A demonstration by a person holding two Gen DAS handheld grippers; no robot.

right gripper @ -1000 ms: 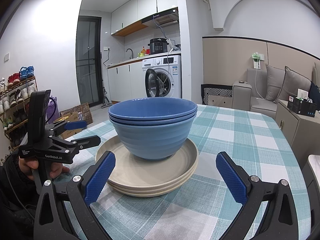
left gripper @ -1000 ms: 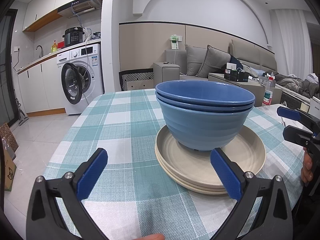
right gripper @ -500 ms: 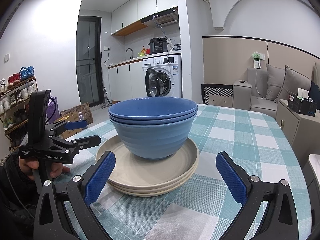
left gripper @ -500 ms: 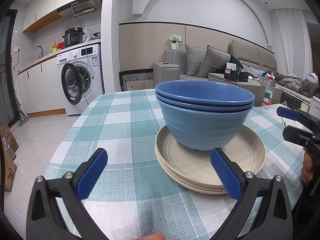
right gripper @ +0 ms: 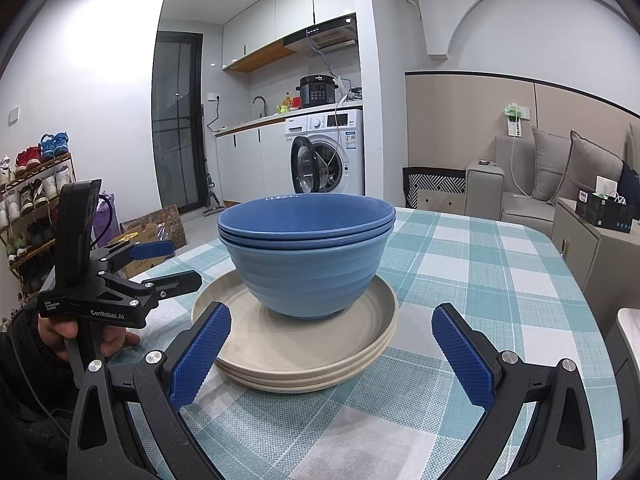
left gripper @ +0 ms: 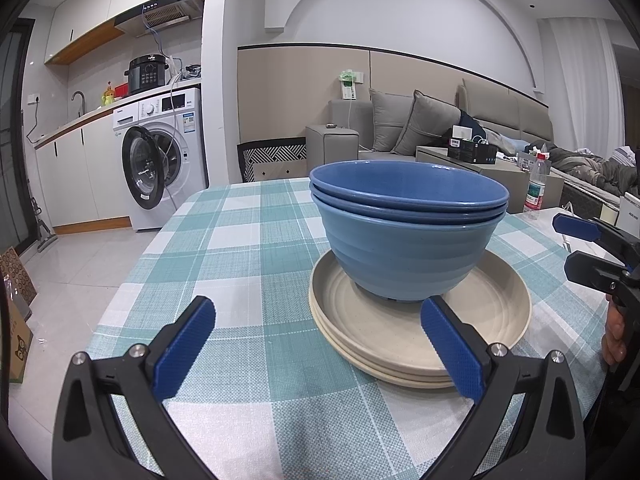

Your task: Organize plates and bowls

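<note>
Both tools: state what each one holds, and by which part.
Nothing is held. The left tool and the right tool are both open and empty, short of the blue bowls stacked on the beige plates.

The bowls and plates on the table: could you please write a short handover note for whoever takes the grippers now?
Left gripper: open, empty, low over the tablecloth.
Right gripper: open, empty, facing the stack from the other side.
Bowls: three blue ones nested, sitting on the plates, a cream stack of three.
Done: everything in view is stacked in one pile.
Left: nothing obvious; perhaps move the pile if needed.
</note>
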